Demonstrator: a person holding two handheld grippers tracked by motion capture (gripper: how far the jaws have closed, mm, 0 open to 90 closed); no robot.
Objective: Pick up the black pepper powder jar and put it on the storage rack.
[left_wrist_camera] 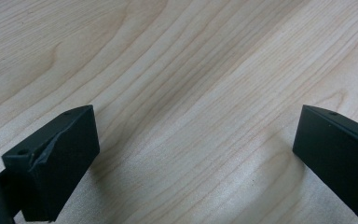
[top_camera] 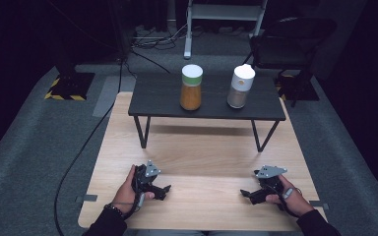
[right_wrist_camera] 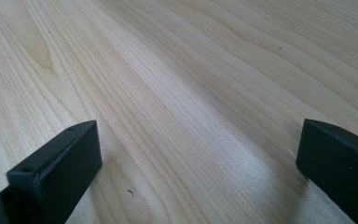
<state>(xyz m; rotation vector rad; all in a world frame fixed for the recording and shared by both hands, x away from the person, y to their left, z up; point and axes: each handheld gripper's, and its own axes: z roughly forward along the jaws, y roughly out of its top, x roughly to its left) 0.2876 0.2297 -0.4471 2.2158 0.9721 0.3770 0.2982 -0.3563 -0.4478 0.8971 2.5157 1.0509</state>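
Two jars stand on a small dark shelf (top_camera: 162,98) at the far side of the light wooden table (top_camera: 202,157). The left jar (top_camera: 191,87) holds orange contents under a white lid; the right jar (top_camera: 240,86) is white-capped with pale contents. A hand rests my left gripper (top_camera: 165,190) on the table near the front left, jaws wide apart with bare wood between them (left_wrist_camera: 196,140). The right gripper (top_camera: 244,193) lies at the front right, also open over bare wood (right_wrist_camera: 198,144). Both point toward the table's middle.
The shelf stands on thin black legs (top_camera: 142,132) with a gap beneath. Past the table are grey carpet, a black cable (top_camera: 86,142), a dark chair (top_camera: 290,44) and a white stand (top_camera: 189,29).
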